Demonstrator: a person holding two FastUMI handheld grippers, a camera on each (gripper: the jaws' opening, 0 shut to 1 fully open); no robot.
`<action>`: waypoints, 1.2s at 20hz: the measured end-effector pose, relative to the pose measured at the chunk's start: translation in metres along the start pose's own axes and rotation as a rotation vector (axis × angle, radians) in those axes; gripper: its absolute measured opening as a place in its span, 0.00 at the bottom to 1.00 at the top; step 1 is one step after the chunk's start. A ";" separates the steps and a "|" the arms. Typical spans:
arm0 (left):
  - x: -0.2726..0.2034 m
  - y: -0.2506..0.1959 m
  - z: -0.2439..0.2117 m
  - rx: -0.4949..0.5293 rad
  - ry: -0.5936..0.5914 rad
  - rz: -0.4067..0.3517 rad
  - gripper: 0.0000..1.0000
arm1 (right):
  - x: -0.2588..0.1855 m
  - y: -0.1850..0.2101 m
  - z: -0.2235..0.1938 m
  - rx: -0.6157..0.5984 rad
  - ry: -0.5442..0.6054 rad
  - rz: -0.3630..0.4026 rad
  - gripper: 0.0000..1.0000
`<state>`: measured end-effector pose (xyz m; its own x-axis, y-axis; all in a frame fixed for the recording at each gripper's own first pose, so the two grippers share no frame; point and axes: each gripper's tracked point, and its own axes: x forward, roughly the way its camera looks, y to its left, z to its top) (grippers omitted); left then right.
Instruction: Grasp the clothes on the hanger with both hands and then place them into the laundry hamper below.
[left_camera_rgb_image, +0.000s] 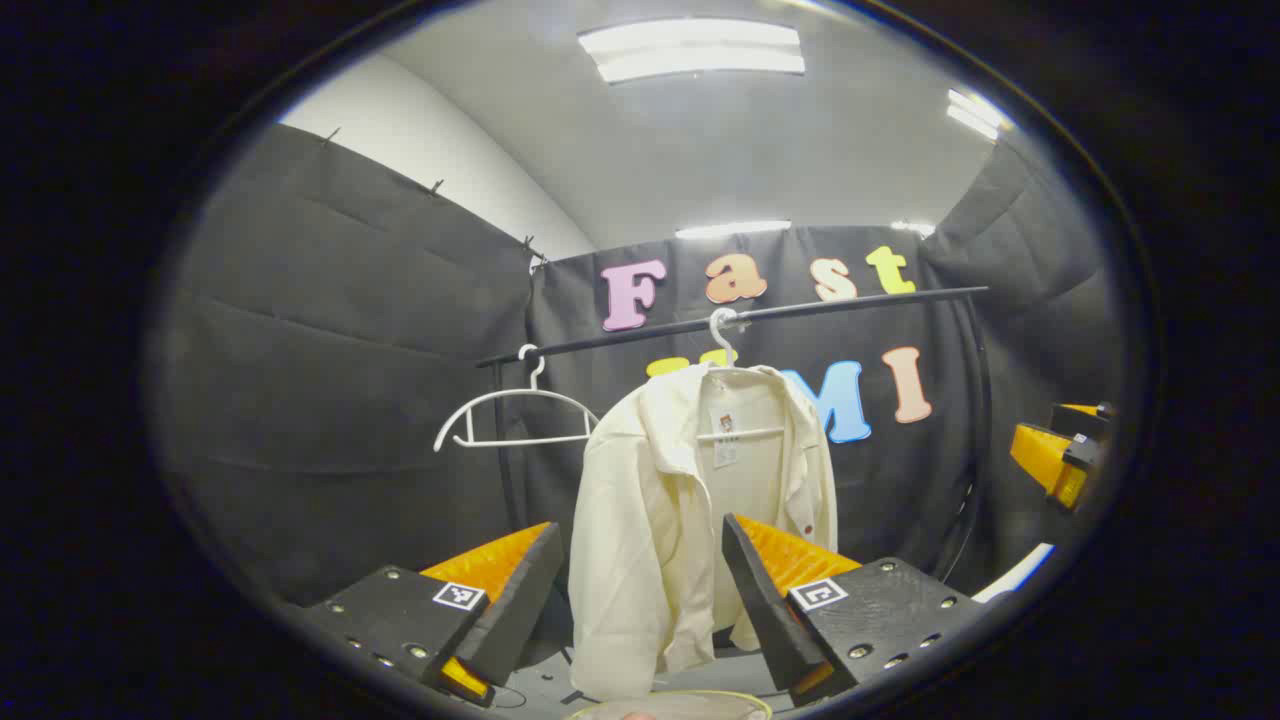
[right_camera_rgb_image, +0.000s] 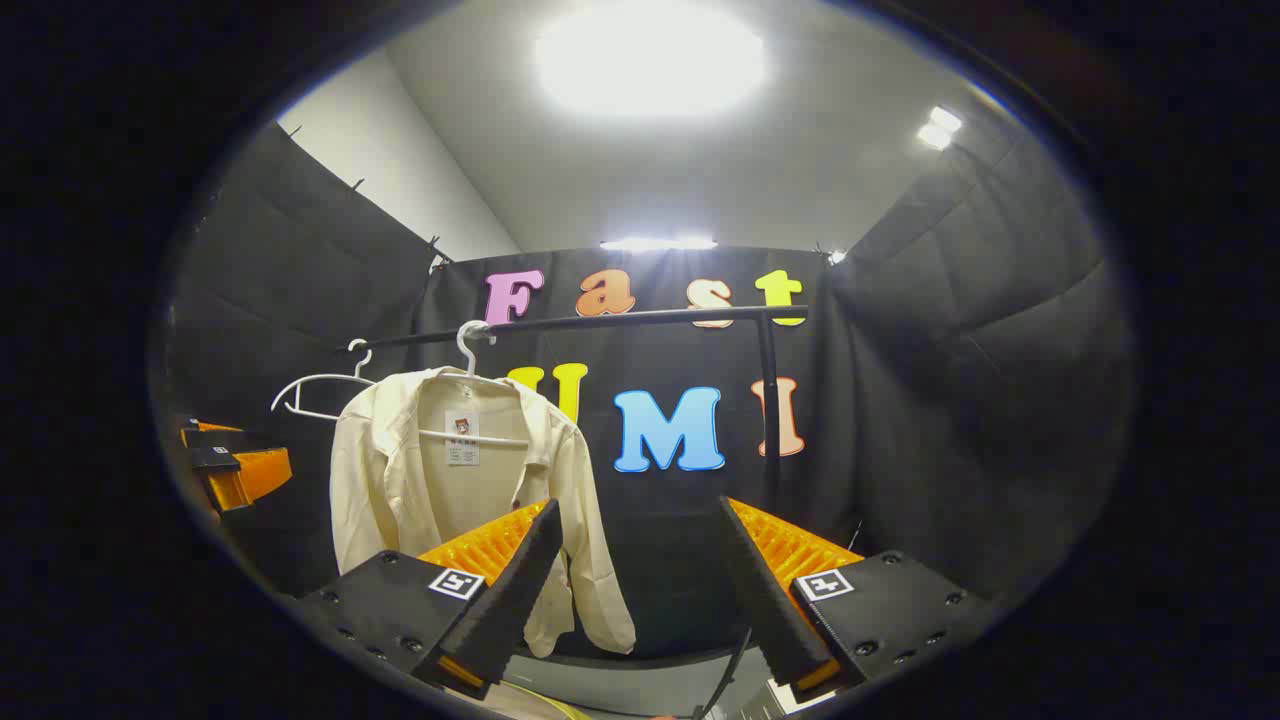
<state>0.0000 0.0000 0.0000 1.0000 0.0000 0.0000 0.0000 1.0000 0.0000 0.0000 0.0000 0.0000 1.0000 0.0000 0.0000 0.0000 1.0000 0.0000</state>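
A cream shirt (left_camera_rgb_image: 660, 520) hangs open on a white hanger (left_camera_rgb_image: 722, 335) from the black rail (left_camera_rgb_image: 830, 305). In the left gripper view my left gripper (left_camera_rgb_image: 640, 590) is open, some way short of the shirt, which shows between its fingers. The pale rim of the laundry hamper (left_camera_rgb_image: 670, 703) peeks in at the bottom. In the right gripper view the same shirt (right_camera_rgb_image: 460, 490) hangs left of centre, and my right gripper (right_camera_rgb_image: 640, 590) is open with nothing between its fingers, the shirt behind its left finger. The left gripper (right_camera_rgb_image: 235, 470) shows at the far left.
A bare white hanger (left_camera_rgb_image: 510, 415) hangs on the rail left of the shirt. The rail's black upright (right_camera_rgb_image: 768, 410) stands right of the shirt in the right gripper view. Black cloth walls close the booth on three sides. The right gripper (left_camera_rgb_image: 1060, 455) shows at the right edge.
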 end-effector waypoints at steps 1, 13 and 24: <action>0.002 0.000 0.001 -0.001 -0.001 0.002 0.92 | 0.002 0.001 0.001 0.000 0.000 0.003 0.97; 0.013 -0.003 0.006 0.018 -0.020 0.015 0.94 | 0.015 0.015 -0.002 0.001 0.000 0.037 0.97; 0.032 -0.013 0.012 0.025 -0.026 0.026 0.92 | 0.035 0.028 -0.005 0.016 0.016 0.095 0.98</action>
<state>0.0323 -0.0134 0.0125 0.9993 0.0257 0.0260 -0.0264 0.9994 0.0244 0.0348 0.0283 -0.0052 0.9954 0.0948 -0.0153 -0.0946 0.9954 0.0172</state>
